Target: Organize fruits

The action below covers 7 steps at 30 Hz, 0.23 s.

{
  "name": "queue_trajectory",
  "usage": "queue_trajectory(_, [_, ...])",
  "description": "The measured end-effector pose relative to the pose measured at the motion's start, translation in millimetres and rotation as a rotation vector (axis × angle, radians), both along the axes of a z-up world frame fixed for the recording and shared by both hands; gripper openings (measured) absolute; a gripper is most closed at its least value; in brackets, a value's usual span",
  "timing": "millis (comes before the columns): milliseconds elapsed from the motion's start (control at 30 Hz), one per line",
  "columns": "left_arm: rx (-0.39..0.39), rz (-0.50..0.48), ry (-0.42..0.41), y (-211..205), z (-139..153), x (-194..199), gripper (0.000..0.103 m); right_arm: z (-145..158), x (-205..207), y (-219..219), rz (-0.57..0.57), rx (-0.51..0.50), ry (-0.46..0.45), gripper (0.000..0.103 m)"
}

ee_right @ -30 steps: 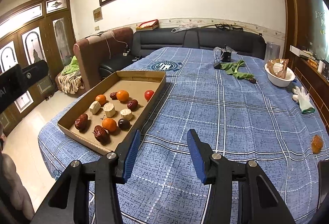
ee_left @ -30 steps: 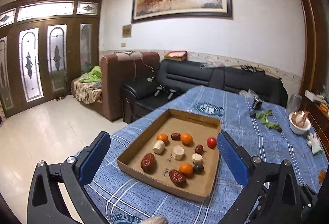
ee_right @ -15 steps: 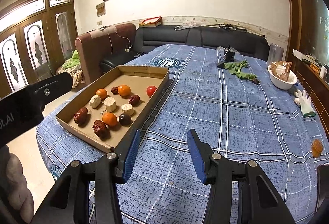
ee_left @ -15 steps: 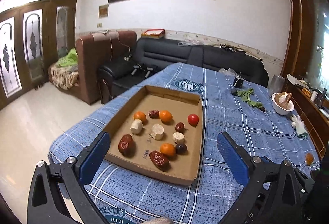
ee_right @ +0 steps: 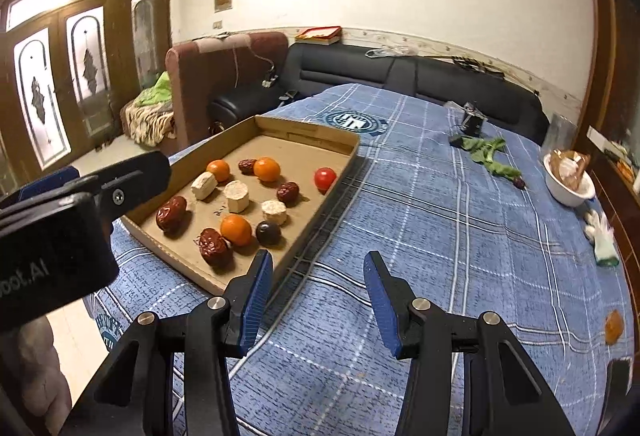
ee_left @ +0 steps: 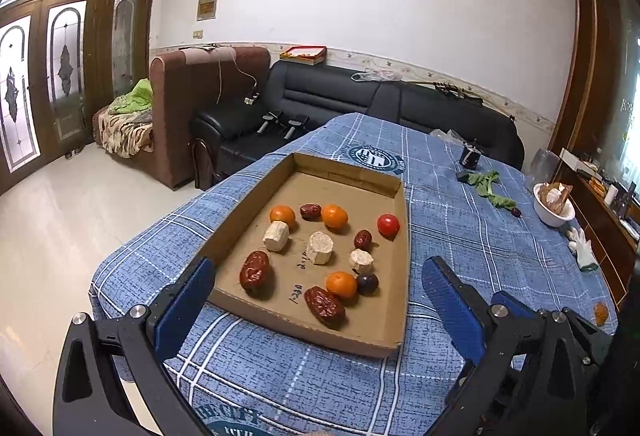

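My left gripper hangs with its jaws spread wide and empty, just short of the near wall of the cardboard tray. My right gripper is likewise parted and empty, over the blue checked tablecloth beside the tray's near corner.

In the tray, kinds lie intermixed: three oranges (nearest), several red dates (nearest), three pale cut chunks (middle one), a tomato and a dark plum.

I judge sorting is wanted, though the intended grouping is not evident. To grip well, I would descend vertically over one isolated piece, straddle it, and close gently; the orange and plum touch, so approach from their free sides.
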<state>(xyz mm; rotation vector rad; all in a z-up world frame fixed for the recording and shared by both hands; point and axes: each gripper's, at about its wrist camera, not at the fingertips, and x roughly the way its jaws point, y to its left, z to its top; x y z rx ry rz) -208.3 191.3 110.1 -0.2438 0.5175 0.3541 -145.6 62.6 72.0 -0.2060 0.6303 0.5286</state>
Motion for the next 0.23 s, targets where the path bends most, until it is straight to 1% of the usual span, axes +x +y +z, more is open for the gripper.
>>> queue_trajectory(133, [-0.013, 0.024, -0.018, 9, -1, -5, 0.103, -5, -4, 8, 0.019, -0.004, 0.012, 0.052])
queue_trajectory(233, [-0.015, 0.037, -0.017, 14, -3, -7, 0.103, -9, -7, 11, 0.030, -0.002, 0.024, 0.052])
